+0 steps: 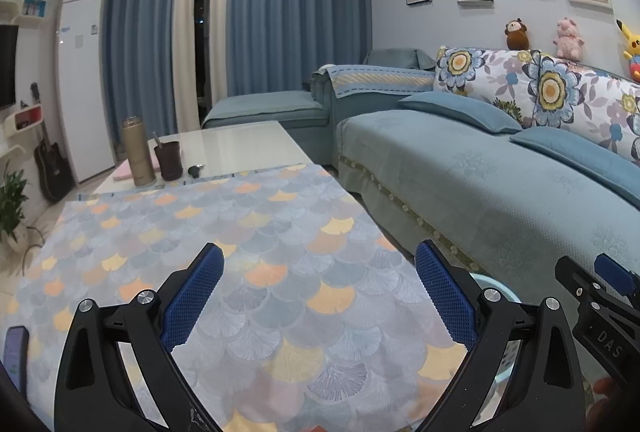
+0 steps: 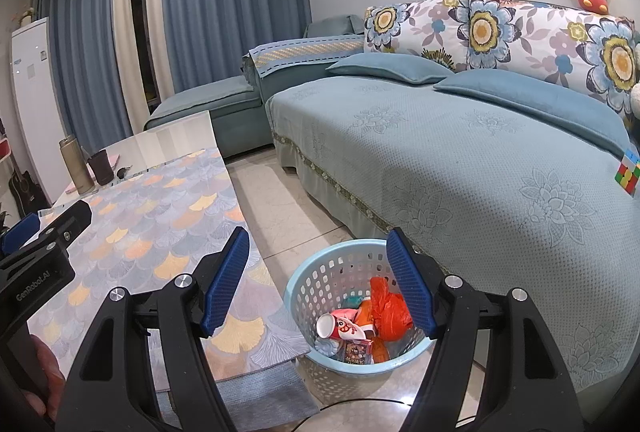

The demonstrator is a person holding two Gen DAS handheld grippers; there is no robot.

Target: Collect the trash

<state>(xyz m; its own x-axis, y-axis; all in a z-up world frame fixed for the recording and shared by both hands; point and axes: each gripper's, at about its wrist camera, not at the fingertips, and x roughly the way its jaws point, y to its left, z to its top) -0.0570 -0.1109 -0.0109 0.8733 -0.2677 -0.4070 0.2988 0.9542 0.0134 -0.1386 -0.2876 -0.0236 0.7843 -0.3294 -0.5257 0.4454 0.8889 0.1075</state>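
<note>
A light blue plastic basket (image 2: 304,284) stands on the floor between the table and the sofa. Inside it lie an orange plastic bag (image 2: 386,306), a crumpled red-and-white paper cup (image 2: 340,328) and other wrappers. My right gripper (image 2: 316,256) hangs open above the basket's near side, with nothing between its blue pads. My left gripper (image 1: 318,268) is open over the patterned tablecloth (image 1: 224,232), also empty. The right gripper's body (image 1: 600,304) shows at the right edge of the left wrist view, and the basket's rim (image 1: 496,286) peeks out behind the left gripper's right finger.
At the table's far end stand a tall brass flask (image 1: 137,151), a dark cup (image 1: 170,159) and keys (image 1: 196,171). A phone (image 1: 16,352) lies at the near left. The blue sofa (image 2: 460,159) runs along the right, with a puzzle cube (image 2: 629,171) on it. Tiled floor (image 2: 280,199) lies between.
</note>
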